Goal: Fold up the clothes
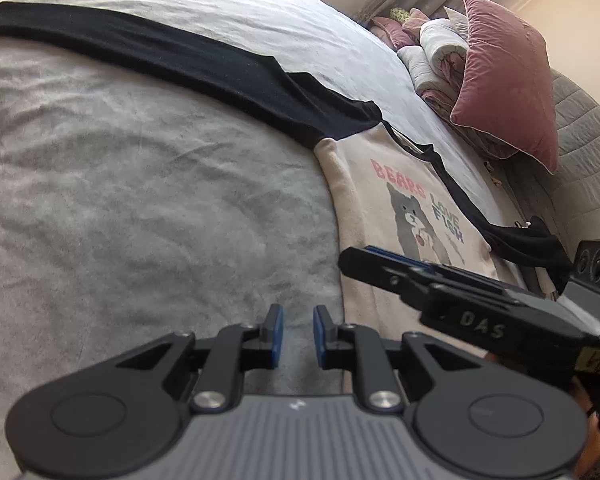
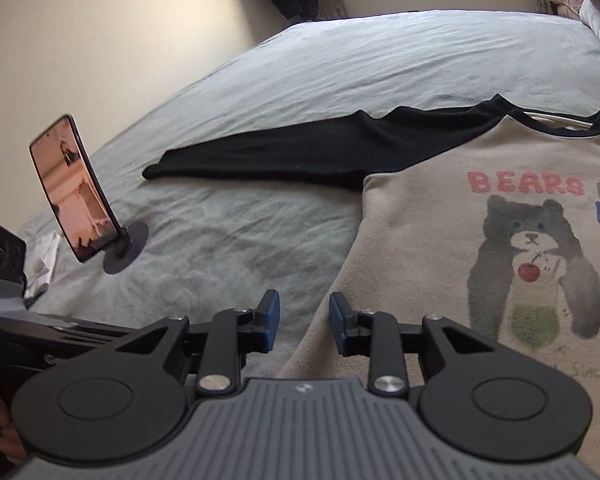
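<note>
Shirt point(image 2: 440, 240): cream body w/ black sleeves, spread flat, print side up, on the bed point(image 2: 340, 64); bear print + "BEARS LOVE FISH" lettering on the chest.
Sleeve point(image 2: 284, 152): black, stretched out straight across the bedcover, away from the body.
Other sleeve point(image 1: 512, 236): black, runs along the shirt's far side toward the bed edge by the pillows.
Left gripper point(image 1: 298, 340): fingers apart, nothing between them; over bare bedcover just beside the shirt's side edge.
Right gripper point(image 2: 304, 326): fingers parted, empty; over the shirt's side edge, cream fabric under one finger, bedcover under the other.
Phone point(image 2: 74, 190): propped on a round stand, on the bedcover well apart from the sleeve tip.
Pillow point(image 1: 508, 80): pink, at the bed's head end, against rolled bedding.
</note>
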`<state>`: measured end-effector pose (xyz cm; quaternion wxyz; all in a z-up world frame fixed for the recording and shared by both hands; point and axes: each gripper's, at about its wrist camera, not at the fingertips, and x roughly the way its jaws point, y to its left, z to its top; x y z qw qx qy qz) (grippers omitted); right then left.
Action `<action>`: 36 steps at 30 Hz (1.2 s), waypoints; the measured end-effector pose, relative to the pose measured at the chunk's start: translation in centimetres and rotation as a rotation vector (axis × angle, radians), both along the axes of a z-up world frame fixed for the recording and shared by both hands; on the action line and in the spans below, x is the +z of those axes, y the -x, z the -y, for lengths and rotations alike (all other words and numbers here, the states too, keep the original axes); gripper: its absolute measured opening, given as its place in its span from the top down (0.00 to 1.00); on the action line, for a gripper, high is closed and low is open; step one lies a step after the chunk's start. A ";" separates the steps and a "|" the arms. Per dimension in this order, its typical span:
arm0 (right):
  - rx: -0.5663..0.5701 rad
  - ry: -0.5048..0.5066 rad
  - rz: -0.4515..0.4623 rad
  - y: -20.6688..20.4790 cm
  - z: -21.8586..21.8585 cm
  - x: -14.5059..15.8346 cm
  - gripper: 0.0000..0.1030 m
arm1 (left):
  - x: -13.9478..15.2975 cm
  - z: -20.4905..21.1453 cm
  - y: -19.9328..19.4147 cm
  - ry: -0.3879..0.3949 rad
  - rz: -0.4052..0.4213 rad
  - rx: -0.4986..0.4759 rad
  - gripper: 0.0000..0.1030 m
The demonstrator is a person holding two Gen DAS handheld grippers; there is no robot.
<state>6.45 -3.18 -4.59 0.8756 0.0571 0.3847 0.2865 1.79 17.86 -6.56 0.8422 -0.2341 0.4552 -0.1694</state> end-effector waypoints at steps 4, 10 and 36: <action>0.004 0.046 0.017 0.3 -0.4 -0.5 0.62 | 0.1 -0.3 0.4 0.002 -0.006 -0.013 0.84; 0.014 0.189 0.113 1.1 -1.8 -1.7 0.77 | 0.2 0.1 0.5 0.004 -0.015 -0.034 0.84; -0.168 -0.447 -0.281 -2.7 8.7 -3.4 0.75 | 0.5 6.7 0.8 0.088 0.072 -0.213 0.73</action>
